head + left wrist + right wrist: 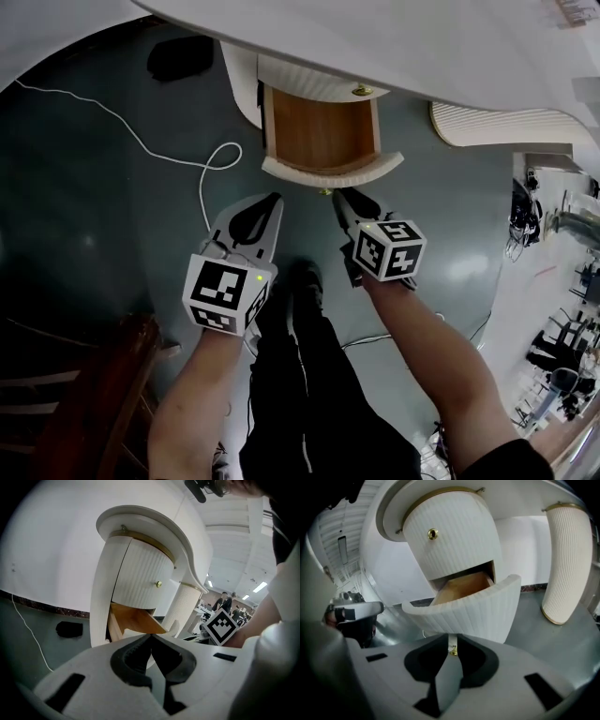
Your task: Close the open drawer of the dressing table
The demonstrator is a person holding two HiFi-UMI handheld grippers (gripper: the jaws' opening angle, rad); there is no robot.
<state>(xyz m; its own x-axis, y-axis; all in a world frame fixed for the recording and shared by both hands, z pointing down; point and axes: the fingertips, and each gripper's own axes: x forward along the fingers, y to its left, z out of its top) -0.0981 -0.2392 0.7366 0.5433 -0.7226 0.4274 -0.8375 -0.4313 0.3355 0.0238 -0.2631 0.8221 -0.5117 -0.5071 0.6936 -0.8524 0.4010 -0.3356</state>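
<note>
Open drawer [471, 609] lies just beyond right gripper [453, 639], jaws narrowly apart with brass knob [453, 651] between tips; left gripper [151, 637] closed, empty, near-left of drawer

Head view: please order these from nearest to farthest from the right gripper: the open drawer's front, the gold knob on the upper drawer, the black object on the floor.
1. open drawer's front, just ahead of the right gripper.
2. gold knob, beyond it, on the upper drawer.
3. black object, far upper left on the floor.
</note>
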